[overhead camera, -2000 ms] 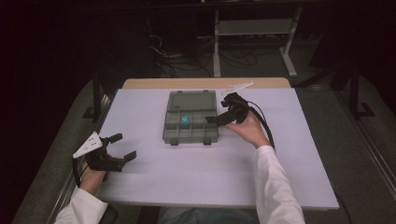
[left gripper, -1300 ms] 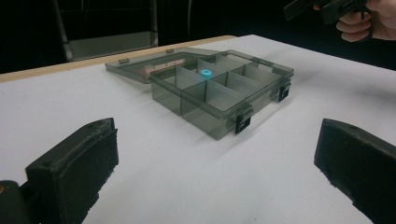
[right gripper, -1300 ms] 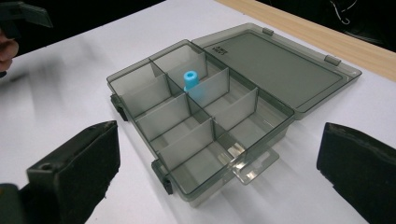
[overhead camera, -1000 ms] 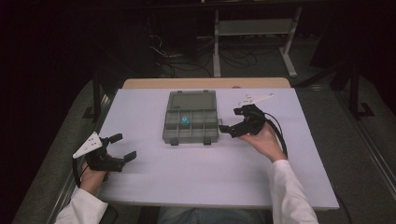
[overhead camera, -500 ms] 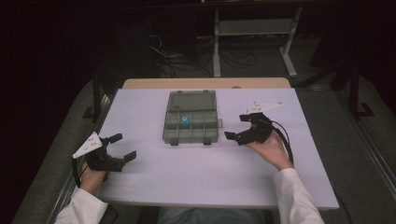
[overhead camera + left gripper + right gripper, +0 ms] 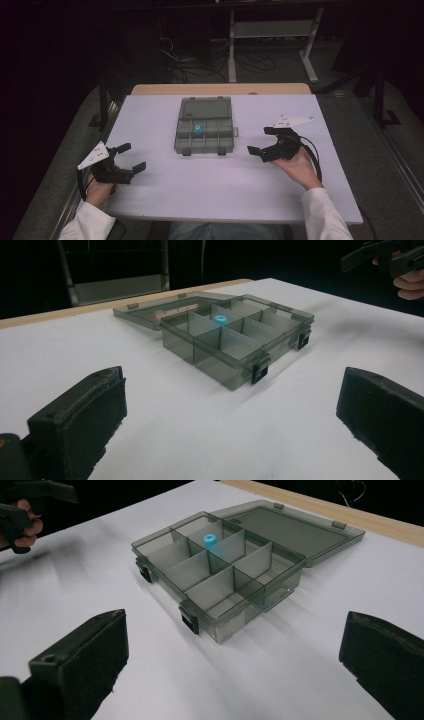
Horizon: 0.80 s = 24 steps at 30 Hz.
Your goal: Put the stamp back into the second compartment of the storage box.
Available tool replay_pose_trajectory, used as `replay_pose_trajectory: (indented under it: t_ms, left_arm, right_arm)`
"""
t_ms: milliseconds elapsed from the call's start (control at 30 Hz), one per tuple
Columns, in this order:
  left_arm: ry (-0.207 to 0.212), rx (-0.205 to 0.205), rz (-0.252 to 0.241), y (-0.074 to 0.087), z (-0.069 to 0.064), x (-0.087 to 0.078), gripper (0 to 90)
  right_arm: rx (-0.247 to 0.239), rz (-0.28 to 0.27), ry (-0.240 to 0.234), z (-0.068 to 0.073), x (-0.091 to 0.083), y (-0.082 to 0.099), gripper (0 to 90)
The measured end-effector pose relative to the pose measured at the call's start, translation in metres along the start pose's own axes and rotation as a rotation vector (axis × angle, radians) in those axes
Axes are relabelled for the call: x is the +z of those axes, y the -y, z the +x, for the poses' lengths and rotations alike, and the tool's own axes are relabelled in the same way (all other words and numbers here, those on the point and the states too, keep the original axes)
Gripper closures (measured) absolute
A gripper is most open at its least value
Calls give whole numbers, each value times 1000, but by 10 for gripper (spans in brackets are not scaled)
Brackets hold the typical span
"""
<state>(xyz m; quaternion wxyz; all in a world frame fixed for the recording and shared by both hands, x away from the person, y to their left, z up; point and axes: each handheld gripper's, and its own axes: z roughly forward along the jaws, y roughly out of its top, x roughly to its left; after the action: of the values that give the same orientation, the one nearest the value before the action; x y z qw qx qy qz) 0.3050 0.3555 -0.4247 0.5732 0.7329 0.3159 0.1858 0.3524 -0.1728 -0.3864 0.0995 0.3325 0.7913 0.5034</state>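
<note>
Right gripper (image 6: 262,141) has drawn back from the box (image 6: 205,125) toward the person over the last two seconds; it now sits off the box's right side, apart from it. Left gripper unchanged, box unchanged.

Left to right, high view:
- Left gripper (image 6: 132,156): near the table's (image 6: 225,185) front left corner, held in the left hand (image 6: 98,190). Jaws wide apart, nothing between them. White sleeve at the bottom edge. Well apart from the box.
- Box: centre of the white table, toward the far edge. Smoky grey, see-through plastic. Lid (image 6: 205,107) thrown fully open and lying flat on the table behind the tray. Tray split by partitions into two rows of compartments. Two dark latches (image 6: 259,373) on the front wall.
- Bead (image 6: 198,128): small, bright blue, round, in a back-row compartment near the middle. Other compartments look bare.
- Right gripper: jaws apart, holding nothing, pointed left at the box. Right hand (image 6: 300,167) under it, cable looping off to the right.

Left gripper view: both pads (image 6: 85,425) spread to the frame edges, box ahead between them. Right gripper view: same spread, box ahead with the latches facing the camera.
</note>
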Motion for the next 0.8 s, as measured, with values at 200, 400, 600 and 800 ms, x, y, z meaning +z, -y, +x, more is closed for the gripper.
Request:
replay_pose_trajectory:
  t_ms: [200,400,600,800]
  left_arm:
    - [-1,-12,-5,0,-1,0,0]
    - [-2,-8,-1,0,-1,0,0]
    - [0,-28,-23,0,-2,1,0]
    - [2,-13,-9,0,-1,1,0]
  right_arm:
    - [-8,-18,9,2,-7,6,0]
    - [-8,-33,29,1,-17,14,0]
    - [14,-57,52,-4,-27,25,0]
    - [23,-68,73,-6,-37,34,0]
